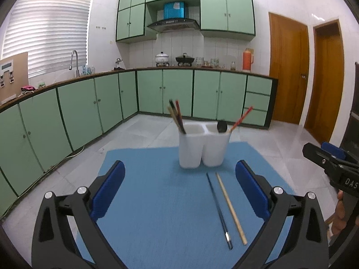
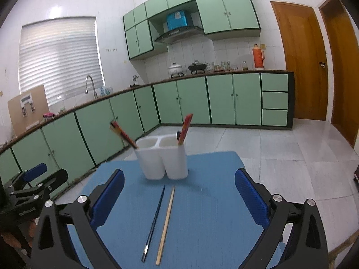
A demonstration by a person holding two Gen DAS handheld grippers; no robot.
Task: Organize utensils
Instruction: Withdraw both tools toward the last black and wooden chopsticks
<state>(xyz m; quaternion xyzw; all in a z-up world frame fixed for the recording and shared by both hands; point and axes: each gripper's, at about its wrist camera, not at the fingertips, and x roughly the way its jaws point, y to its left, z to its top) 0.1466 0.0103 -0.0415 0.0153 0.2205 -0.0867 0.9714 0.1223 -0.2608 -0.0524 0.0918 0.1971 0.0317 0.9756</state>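
Observation:
A white two-compartment utensil holder [image 1: 203,148] [image 2: 165,159] stands on the blue mat [image 1: 157,201] [image 2: 202,213]. Several chopsticks [image 1: 176,116] lean out of its left cup; a red chopstick [image 1: 241,118] and a dark spoon [image 1: 222,126] sit in the right cup. A dark blue chopstick [image 1: 218,208] [image 2: 154,219] and a light wooden chopstick [image 1: 231,206] [image 2: 166,222] lie side by side on the mat in front of the holder. My left gripper [image 1: 180,173] is open above the mat with nothing between its fingers. My right gripper [image 2: 179,181] is open too, over both loose chopsticks.
The mat covers a small table over a pale tiled floor. Green kitchen cabinets [image 1: 89,103] and a counter with pots, a sink tap and an orange thermos [image 1: 248,59] run behind. Wooden doors [image 1: 289,67] are at the right. Each gripper shows at the edge of the other's view.

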